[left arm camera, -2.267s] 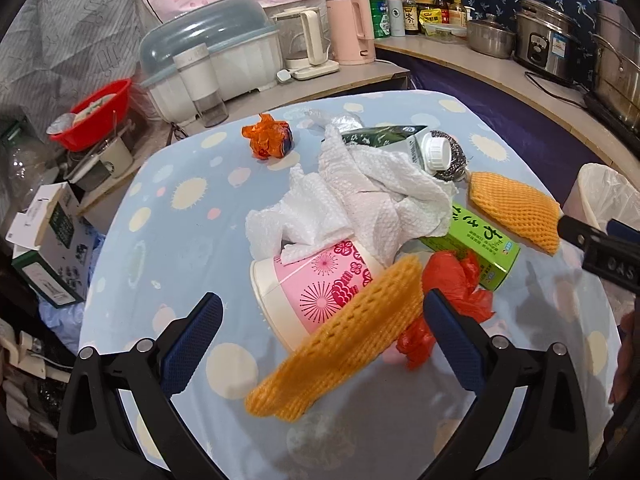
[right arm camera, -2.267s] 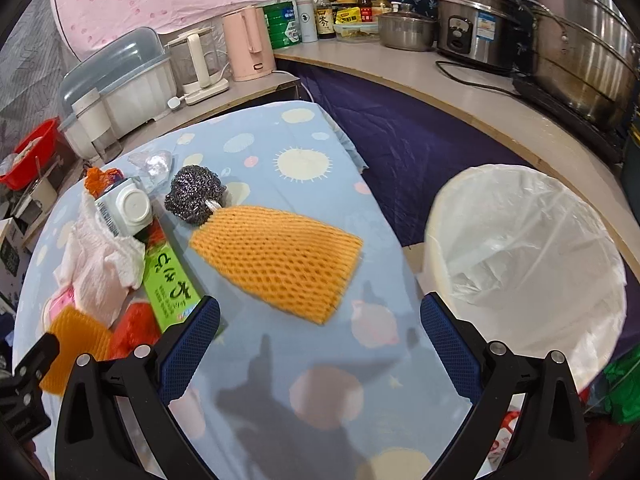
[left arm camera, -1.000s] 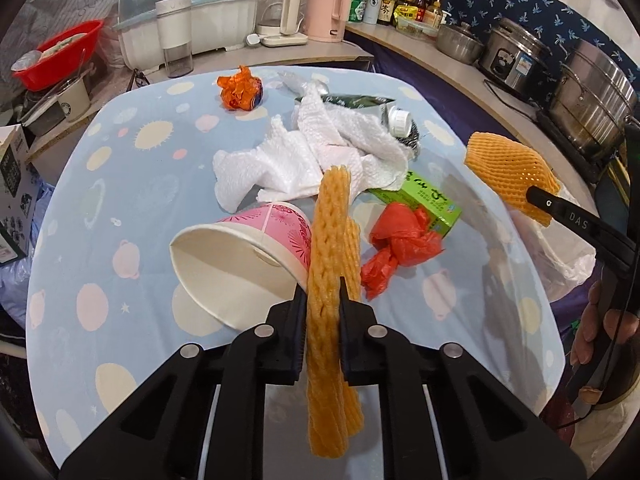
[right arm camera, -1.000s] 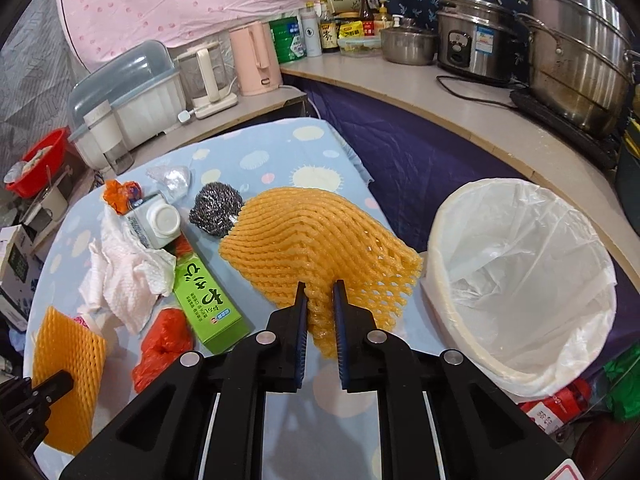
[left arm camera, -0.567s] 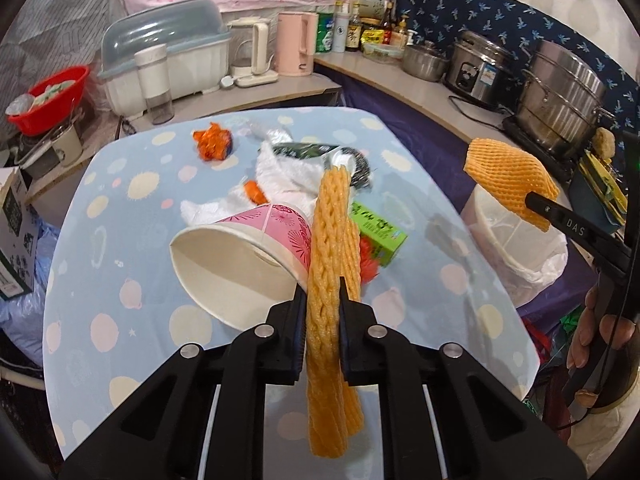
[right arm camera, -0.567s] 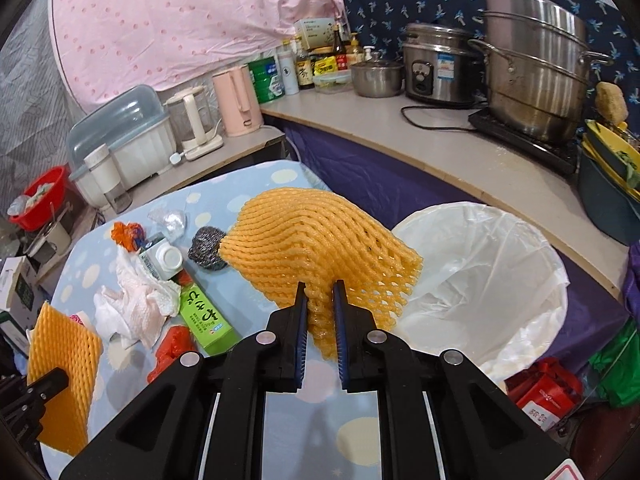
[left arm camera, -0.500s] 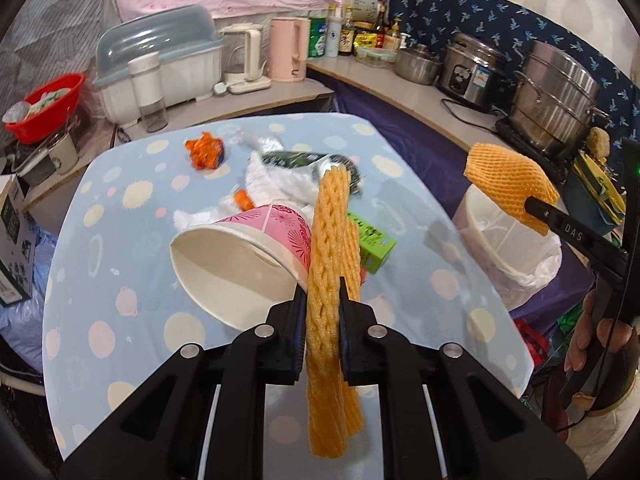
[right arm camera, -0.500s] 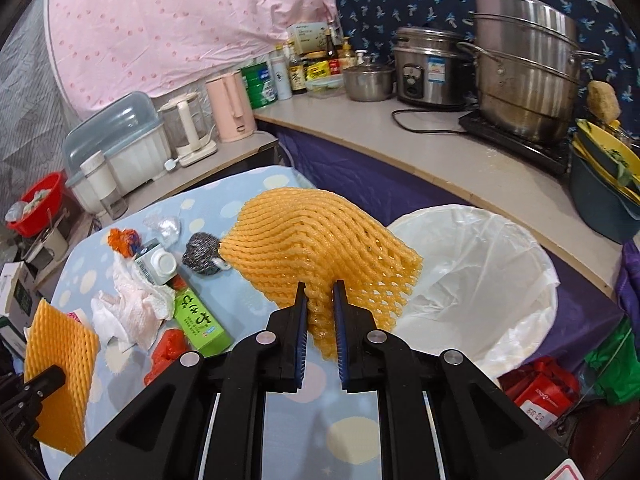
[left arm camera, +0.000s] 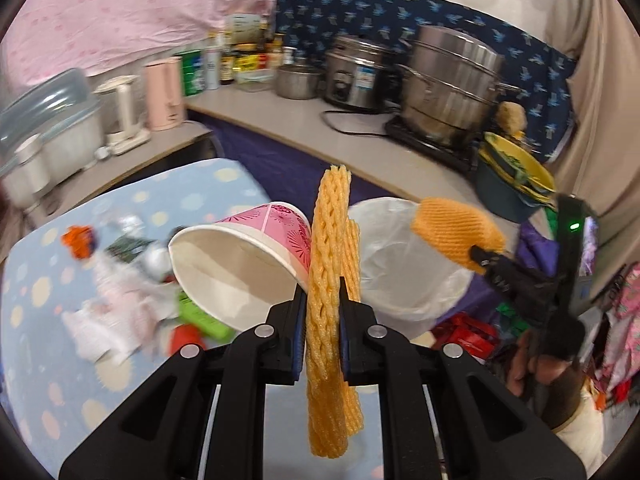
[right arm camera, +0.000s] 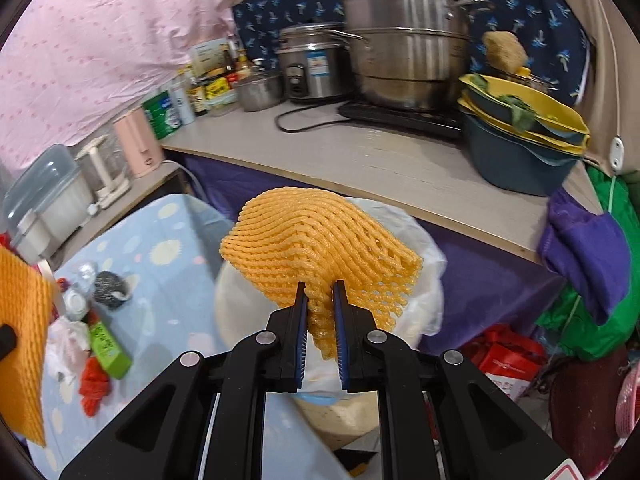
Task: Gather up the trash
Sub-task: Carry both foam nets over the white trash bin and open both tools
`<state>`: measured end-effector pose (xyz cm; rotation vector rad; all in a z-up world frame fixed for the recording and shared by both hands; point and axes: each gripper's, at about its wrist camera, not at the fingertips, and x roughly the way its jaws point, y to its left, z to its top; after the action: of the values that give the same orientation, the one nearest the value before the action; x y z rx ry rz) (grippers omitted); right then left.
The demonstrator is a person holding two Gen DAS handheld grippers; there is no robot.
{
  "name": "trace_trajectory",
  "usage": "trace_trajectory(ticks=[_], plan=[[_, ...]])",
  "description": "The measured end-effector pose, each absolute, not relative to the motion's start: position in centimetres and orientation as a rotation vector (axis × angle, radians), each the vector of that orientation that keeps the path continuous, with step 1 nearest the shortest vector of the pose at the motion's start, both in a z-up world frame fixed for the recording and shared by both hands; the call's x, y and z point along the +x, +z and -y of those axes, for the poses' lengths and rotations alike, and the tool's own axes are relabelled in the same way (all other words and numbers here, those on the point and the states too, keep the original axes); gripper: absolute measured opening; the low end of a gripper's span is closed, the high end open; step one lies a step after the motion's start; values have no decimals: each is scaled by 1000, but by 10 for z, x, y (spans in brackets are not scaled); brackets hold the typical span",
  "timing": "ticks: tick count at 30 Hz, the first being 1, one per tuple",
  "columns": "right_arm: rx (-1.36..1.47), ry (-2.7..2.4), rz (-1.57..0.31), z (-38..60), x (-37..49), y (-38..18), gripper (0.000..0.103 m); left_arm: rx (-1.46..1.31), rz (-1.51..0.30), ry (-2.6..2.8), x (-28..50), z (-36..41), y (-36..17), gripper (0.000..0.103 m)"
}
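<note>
Left gripper (left arm camera: 320,312): clamped on an orange foam net (left arm camera: 330,320), held edge-on and upright; a pink paper cup (left arm camera: 244,264) appears pinched with it, contact point hidden.
Right gripper (right arm camera: 320,312): closed on a second orange foam net (right arm camera: 320,252), fanned out above the white-lined trash bin (right arm camera: 420,280).
Trash bin position: on the floor beside the tabletop (right arm camera: 176,280).
Remaining trash on tabletop: green carton (right arm camera: 108,346), red bag (right arm camera: 92,390), steel scrubber (right arm camera: 110,284), white tissue (left arm camera: 116,312).
</note>
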<state>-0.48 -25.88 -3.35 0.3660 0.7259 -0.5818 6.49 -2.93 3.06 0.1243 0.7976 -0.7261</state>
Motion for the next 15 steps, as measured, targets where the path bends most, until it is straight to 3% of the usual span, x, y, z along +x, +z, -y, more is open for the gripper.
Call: trace_trajectory(ticks=[15], plan=[[396,-617,-844,310,15,-82,16,216,-879,-865,98,165,-28,13]])
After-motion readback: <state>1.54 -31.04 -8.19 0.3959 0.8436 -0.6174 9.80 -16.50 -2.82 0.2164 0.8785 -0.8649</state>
